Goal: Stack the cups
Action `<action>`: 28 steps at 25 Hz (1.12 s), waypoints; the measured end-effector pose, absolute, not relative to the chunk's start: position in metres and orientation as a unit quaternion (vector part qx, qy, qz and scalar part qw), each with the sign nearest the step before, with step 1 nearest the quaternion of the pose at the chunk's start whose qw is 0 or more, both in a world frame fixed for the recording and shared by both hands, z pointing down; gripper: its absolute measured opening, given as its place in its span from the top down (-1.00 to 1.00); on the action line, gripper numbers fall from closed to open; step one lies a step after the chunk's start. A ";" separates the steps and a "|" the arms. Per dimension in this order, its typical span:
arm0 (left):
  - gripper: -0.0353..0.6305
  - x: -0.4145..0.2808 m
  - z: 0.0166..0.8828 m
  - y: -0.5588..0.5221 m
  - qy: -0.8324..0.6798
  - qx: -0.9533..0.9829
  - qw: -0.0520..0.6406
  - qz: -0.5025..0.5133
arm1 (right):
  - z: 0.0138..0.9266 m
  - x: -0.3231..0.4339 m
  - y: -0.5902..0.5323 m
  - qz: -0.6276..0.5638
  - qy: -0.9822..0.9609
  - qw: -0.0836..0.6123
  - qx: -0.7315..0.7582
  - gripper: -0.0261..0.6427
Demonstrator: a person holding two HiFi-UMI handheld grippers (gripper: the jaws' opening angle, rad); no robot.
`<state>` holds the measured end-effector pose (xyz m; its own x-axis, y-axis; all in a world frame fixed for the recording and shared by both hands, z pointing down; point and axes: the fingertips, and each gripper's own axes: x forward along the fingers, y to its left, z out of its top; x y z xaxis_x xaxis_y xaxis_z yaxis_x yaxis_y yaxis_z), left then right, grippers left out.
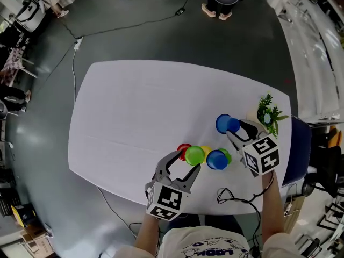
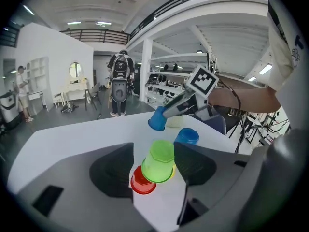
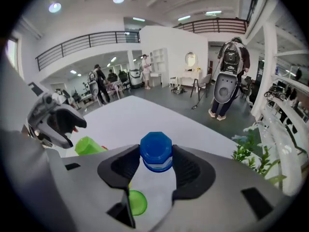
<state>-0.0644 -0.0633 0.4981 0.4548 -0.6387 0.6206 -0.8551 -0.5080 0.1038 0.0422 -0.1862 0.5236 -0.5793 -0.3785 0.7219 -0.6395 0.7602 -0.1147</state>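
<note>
We record the right claw (image 3: pixel 155 164) clenched on a blue cup (image 3: pixel 155 151), both pads pressed to its sides. The cup hangs clear of the white counter (image 1: pixel 140 112), at 1 o'clock from the other cups. We read the left claw (image 2: pixel 153 164) as released: its jaws stand wide, with a green cup (image 2: pixel 159 158) tilted between them and a gap showing at the cup's 9 o'clock side. A red cup (image 2: pixel 142 182) and a yellow cup (image 1: pixel 206 151) sit just below it; we cannot tell whether it leans on them. A second blue cup (image 2: pixel 187 136) stands inverted at 1 o'clock from the green one. Another green cup (image 3: pixel 136 202) sits under the right claw. The group lies at 5 o'clock on the counter.
</note>
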 end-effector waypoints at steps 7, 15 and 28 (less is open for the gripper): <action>0.14 -0.087 0.478 -0.063 -0.496 0.806 0.208 0.248 | 0.430 0.038 -0.140 0.205 -0.894 0.289 0.274 0.24; 0.46 -0.093 0.471 -0.046 -0.525 0.789 0.216 0.237 | 0.423 0.016 -0.075 0.171 -0.890 0.364 0.217 0.25; 0.71 -0.126 0.454 -0.032 -0.546 0.776 0.210 0.234 | 0.430 -0.009 -0.052 0.145 -0.873 0.422 0.196 0.24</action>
<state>-0.1265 -0.0315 0.4536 0.2935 -0.7495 0.5934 -0.9465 -0.3149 0.0704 -0.0086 -0.0518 0.4300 -0.5676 -0.2194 0.7936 -0.4637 0.8816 -0.0880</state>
